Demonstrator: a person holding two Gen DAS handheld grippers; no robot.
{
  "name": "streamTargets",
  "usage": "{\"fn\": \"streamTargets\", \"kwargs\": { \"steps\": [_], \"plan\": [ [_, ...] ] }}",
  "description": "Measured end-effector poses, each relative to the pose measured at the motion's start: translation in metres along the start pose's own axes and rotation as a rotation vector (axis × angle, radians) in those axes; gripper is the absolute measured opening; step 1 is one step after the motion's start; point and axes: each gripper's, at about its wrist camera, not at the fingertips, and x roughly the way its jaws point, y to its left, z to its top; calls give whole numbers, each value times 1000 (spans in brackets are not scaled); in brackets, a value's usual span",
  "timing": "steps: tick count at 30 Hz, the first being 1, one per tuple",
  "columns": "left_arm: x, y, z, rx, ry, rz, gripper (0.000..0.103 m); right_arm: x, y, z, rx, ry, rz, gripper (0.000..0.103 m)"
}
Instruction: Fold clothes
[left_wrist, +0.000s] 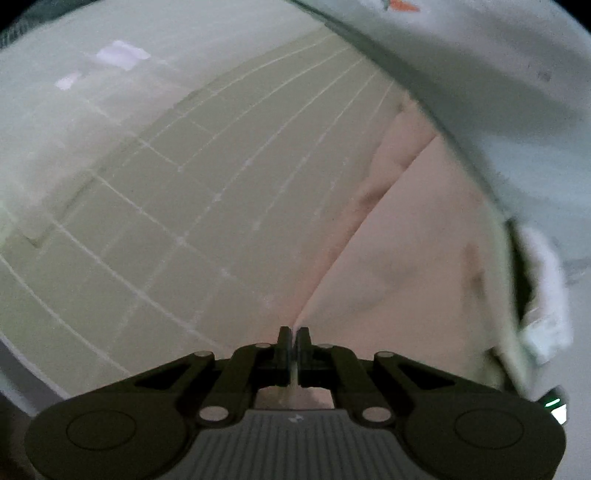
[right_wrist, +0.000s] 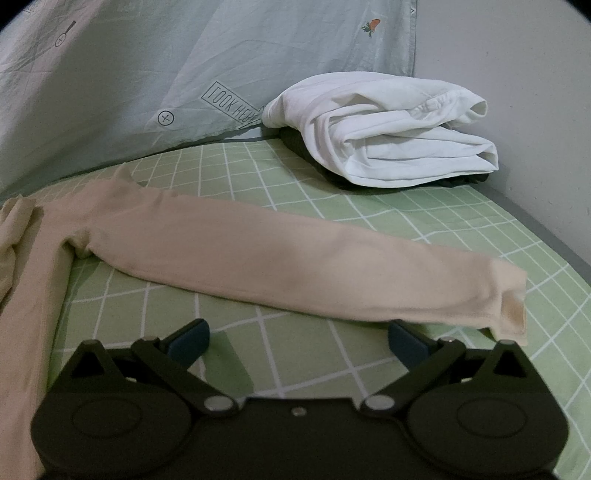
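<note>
Left tool (left_wrist: 294, 334) pinches beige garment (left_wrist: 406, 258) edge above green sheet (left_wrist: 184, 221).

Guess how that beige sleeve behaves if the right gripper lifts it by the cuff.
The beige sleeve will probably droop: it lies flat and limp on the checked sheet. Likely light, thin knit. It may drag the shirt body, still attached.
</note>
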Motion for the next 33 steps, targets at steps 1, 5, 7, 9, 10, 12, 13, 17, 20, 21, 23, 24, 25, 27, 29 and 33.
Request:
{"fn": "streamTargets", "kwargs": {
  "steps": [1, 5, 7, 9, 10, 12, 13, 17, 20, 21, 23, 24, 25, 27, 29, 33],
  "plan": [
    [-1, -2, -1, 17, 0, 11, 6, 0, 0, 0, 1, 0, 0, 103],
    [-5, -8, -4, 59, 13, 13, 25, 0, 0, 1, 6, -3, 1, 103],
    [-7, -13, -5, 92, 19, 22, 32, 0, 0, 1, 7, -3, 0, 103],
    [-10, -22, -6, 146, 22, 41, 39, 0, 0, 1, 7, -2, 0, 103],
    [-12, -26, -6, 170, 21, 47, 41, -1, 0, 1, 8, -2, 0, 103],
    [-16, -36, -6, 209, 15, 48, 45, -1, -1, 0, 9, -2, 3, 103],
    [-18, -41, -7, 223, 13, 50, 50, -1, -1, 0, 10, -1, 4, 103],
    [-25, -62, -9, 288, -15, 44, 54, -2, -2, 1, 2, 13, 15, 103],
    [-30, -80, -8, 325, -41, 43, 59, -4, -5, 3, -10, 44, 43, 103],
    [-30, -86, -7, 341, -51, 49, 62, -5, -6, 4, -13, 55, 49, 103],
    [-31, -98, -7, 375, -74, 60, 65, -9, -7, 6, -20, 64, 61, 103],
    [-32, -103, -6, 390, -85, 64, 67, -14, -9, 6, -15, 56, 70, 103],
    [-32, -107, -5, 397, -95, 63, 70, -18, -10, 6, -11, 48, 79, 103],
    [-32, -113, -3, 403, -111, 55, 71, -28, -16, 6, 21, 22, 77, 103],
    [-30, -117, -2, 405, -118, 50, 72, -34, -21, 8, 49, 3, 62, 103],
    [-25, -123, 0, 418, -115, 50, 81, -42, -30, 14, 88, -34, 45, 103]
  ]
}}
